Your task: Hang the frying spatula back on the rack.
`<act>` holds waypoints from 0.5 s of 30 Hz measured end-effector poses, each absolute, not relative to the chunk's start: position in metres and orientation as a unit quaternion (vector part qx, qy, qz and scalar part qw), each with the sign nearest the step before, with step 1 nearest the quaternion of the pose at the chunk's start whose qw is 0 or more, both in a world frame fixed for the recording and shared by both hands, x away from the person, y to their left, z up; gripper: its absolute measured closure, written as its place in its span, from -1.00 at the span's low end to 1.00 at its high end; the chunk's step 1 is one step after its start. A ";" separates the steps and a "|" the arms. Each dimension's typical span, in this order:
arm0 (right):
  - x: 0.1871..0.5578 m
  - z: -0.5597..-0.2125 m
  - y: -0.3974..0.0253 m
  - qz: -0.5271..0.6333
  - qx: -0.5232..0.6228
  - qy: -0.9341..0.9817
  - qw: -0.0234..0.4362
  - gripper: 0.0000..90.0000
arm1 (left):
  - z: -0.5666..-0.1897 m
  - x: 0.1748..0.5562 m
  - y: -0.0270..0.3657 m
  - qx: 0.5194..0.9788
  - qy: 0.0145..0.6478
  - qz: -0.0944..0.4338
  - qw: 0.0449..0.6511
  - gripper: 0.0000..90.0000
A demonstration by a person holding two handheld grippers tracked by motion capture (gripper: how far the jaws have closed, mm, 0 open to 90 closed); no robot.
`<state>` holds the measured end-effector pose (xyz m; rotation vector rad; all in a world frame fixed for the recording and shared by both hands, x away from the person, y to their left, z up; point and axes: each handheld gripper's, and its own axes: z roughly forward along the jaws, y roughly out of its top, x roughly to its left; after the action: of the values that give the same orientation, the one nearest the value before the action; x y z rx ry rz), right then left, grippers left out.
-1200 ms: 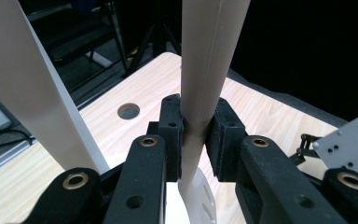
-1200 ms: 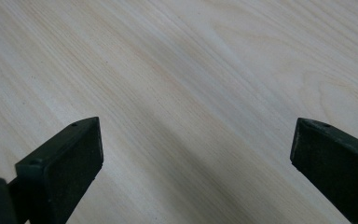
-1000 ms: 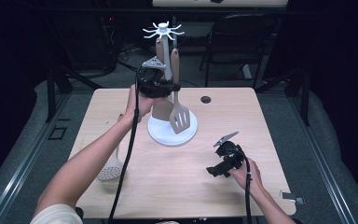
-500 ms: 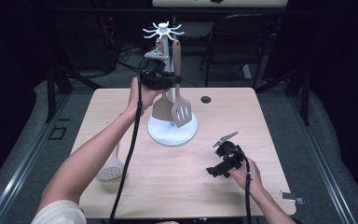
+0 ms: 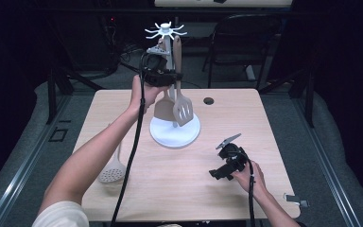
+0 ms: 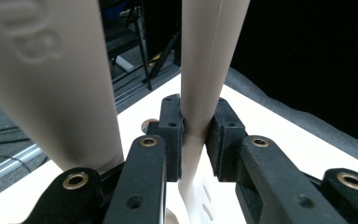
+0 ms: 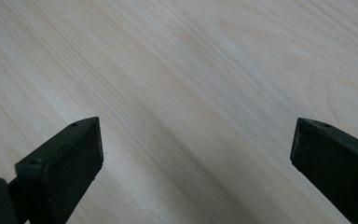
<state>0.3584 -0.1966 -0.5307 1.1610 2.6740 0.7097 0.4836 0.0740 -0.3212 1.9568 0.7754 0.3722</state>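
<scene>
Jaws of left gripper (image 6: 195,140) clamp slotted spatula (image 5: 183,109) at rack (image 5: 175,135); right gripper (image 7: 196,172) gapes above bare table (image 5: 283,137).

Left gripper (image 6: 196,140): black jaws had brass-ringed pivots and small screw holes. Right gripper (image 5: 220,173): black, grey plate, black cable. Person wore white sleeve (image 5: 61,215).

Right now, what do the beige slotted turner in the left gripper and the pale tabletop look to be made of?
The beige slotted turner looks like matte moulded plastic or nylon: even colour, a soft seam along the handle, no grain. The pale tabletop looks like light wood or wood-look laminate with a satin finish: long streaked grain lines show.
</scene>
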 end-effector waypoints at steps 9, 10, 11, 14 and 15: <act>0.358 -0.531 -0.196 0.231 0.385 0.891 0.071 -0.95 | -0.326 0.488 0.075 0.799 0.336 0.152 0.475 0.72; 0.358 -0.531 -0.196 0.231 0.385 0.891 0.071 -0.95 | -0.326 0.488 0.075 0.800 0.335 0.155 0.473 0.72; 0.358 -0.531 -0.196 0.231 0.384 0.891 0.071 -0.95 | -0.326 0.487 0.073 0.801 0.333 0.160 0.472 0.72; 0.358 -0.532 -0.196 0.230 0.384 0.891 0.071 -0.95 | -0.327 0.484 0.071 0.799 0.333 0.174 0.469 0.72; 0.358 -0.532 -0.196 0.230 0.383 0.892 0.071 -0.95 | -0.328 0.484 0.071 0.798 0.334 0.177 0.469 0.72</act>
<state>0.3584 -0.1957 -0.5316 1.1532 2.6821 0.6911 0.4836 0.0707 -0.3277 1.9567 0.8178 0.4339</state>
